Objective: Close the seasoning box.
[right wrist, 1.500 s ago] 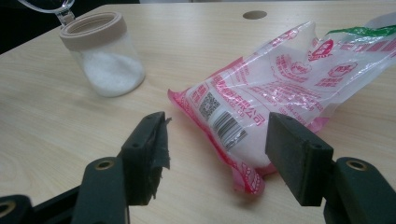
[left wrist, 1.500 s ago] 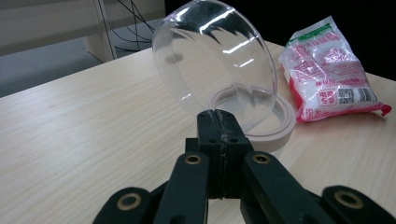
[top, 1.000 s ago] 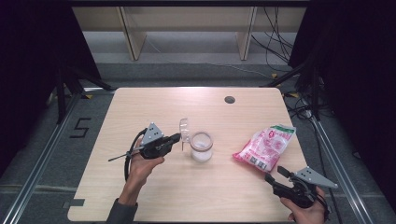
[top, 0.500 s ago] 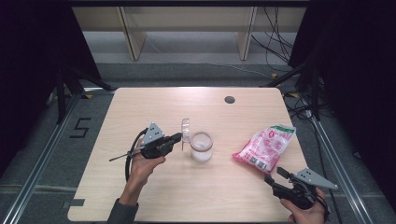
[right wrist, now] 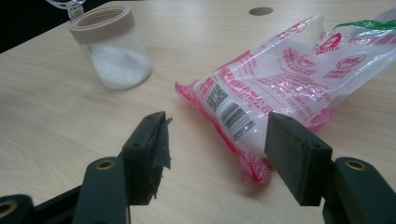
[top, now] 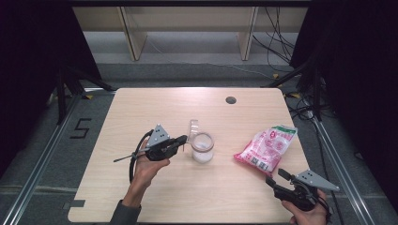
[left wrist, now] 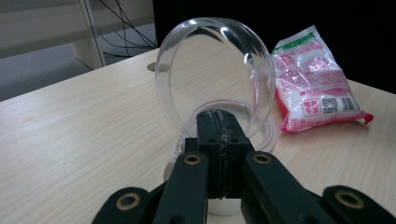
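Left gripper (top: 182, 139) fingers clenched on clear hinged lid (left wrist: 215, 74) tab, thin and slippery. Right gripper (right wrist: 215, 154) fingers released before soft, floppy bag (right wrist: 289, 88); grasp its corner.

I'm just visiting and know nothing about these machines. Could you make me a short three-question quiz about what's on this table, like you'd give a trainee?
1. True or false: the left claw is shut beside the jar.
2. What lies nearest the open right claw? A) a pink-and-white bag B) a metal spoon C) a blue cup
3. Fill in: the jar holds a ___ powder or grains.

Key
1. True: the jaws are pressed together at the hinged clear lid, which stands up from the jar.
2. A, the pink-and-white bag, just ahead of the spread jaws.
3. White.
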